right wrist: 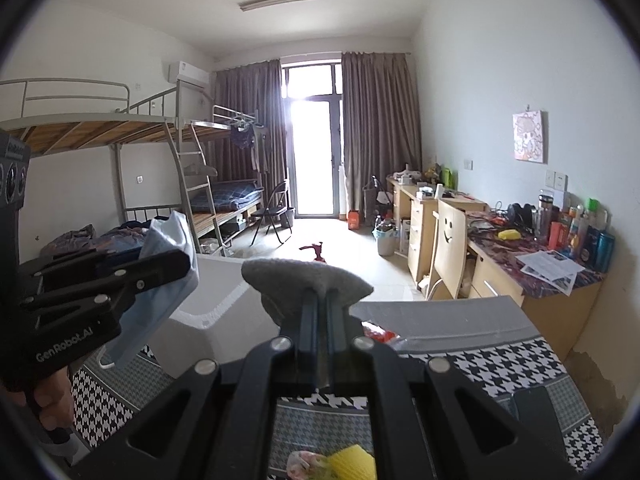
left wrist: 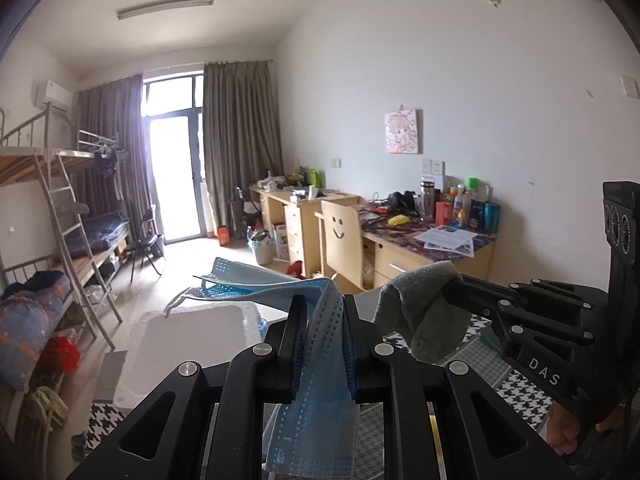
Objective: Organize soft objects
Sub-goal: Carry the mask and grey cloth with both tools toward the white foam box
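Soft objects in transit: both items gripped and held up over the houndstooth cloth (right wrist: 520, 364), carry step judged under way.

Left wrist view: blue face mask (left wrist: 324, 344) pinched between the pads of the left gripper (left wrist: 323, 320); jaws narrow, closed on the bunched fabric. Mask spills forward past the fingertips and hangs below them. Ahead and left of the jaws, white foam box (left wrist: 200, 332). To the right of the jaws, right gripper (left wrist: 452, 280) clamped on a grey sock (left wrist: 420, 312), sock drooping from its tips.

Right wrist view: right gripper's jaws fully closed, sock bunched over the tips. Left of the jaws, left gripper with the mask. Foam box just ahead and left, likely the drop point.

Next move calls for bringing each pair of jaws over the box opening before release; drooping fabric could catch on the rim.
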